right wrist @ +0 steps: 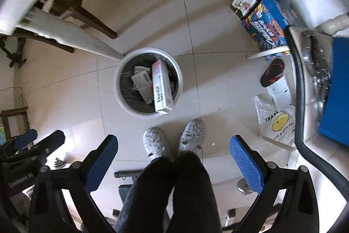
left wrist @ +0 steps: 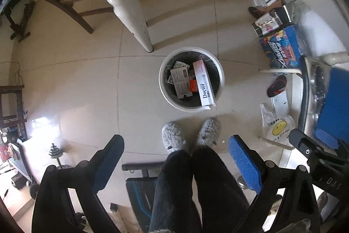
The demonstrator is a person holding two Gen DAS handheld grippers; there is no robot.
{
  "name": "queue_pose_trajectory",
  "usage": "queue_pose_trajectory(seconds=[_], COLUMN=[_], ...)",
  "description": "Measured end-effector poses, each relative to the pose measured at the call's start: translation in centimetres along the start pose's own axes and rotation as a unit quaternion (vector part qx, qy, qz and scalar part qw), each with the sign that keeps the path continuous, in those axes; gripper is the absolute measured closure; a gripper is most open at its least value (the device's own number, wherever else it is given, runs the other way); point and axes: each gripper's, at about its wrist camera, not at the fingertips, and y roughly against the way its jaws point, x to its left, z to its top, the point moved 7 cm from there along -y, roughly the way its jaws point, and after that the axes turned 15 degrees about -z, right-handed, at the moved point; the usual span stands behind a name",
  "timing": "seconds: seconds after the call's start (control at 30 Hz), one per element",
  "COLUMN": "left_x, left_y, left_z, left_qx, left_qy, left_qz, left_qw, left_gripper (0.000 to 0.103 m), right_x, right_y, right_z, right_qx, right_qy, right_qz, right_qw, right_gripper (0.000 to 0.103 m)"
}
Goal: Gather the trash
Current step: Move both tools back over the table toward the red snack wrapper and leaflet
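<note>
Hovering high over the floor, I look straight down at the white waste bin (left wrist: 191,79), which sits at the centre of the left wrist view and left of centre in the right wrist view (right wrist: 148,82), just above my grey slippers (left wrist: 174,140). My left gripper (left wrist: 175,158) has its jaws spread wide with nothing between them; my right gripper (right wrist: 173,158) is the same, wide open and empty.

Inside the black liner lies the white toothpaste box (left wrist: 203,85) printed "Doctor". Its long axis runs nearly top to bottom of the frame, tilted slightly, with the lower end propped on the bin's rim nearest my feet and the upper end sunk deeper inside. Beside it, to the left, lie a grey printed carton (left wrist: 180,82) and a small orange item (left wrist: 193,85).

I judge that the next step is finding more trash. The likeliest piece is the crumpled plastic bag with a yellow smiley (right wrist: 276,121) on the floor at the right of the frame, near a black and red flip-flop (right wrist: 272,72). To do that well, I would lower one gripper straight onto a bunched fold, close on several layers so it does not slip, and steer clear of the white counter leg (left wrist: 133,12) at upper left.
</note>
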Motion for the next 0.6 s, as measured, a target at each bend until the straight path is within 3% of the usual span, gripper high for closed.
queue_pose_trajectory(seconds=[0.2,0.33,0.5,0.6], left_x=[-2.1,-3.6,-5.7,-7.6], left_y=[7.5,12.0,16.4,18.8], left_z=[-1.0,0.3,4.4,7.9], left_qx=[-0.026,-0.060,-0.114,-0.148], left_qy=[-0.016,-0.024,-0.040,-0.064], left_qz=[0.003,-0.002,-0.006,0.007], left_qw=[0.9995,0.9979,0.9926,0.9869], left_gripper=[0.005,0.005,0.005,0.005], right_x=[-1.6,-2.1,-3.6,-5.6], right_y=[8.4,13.9,20.3,23.6], right_z=[-2.4,-2.9,-0.3,2.9], right_qx=[-0.008,-0.015,-0.054,-0.083], right_qy=[-0.009,-0.019,-0.046,-0.071], right_qz=[0.017,0.045,0.075,0.082], right_qw=[1.000,0.999,0.995,0.991], right_gripper=[0.000,0.000,0.000,0.000])
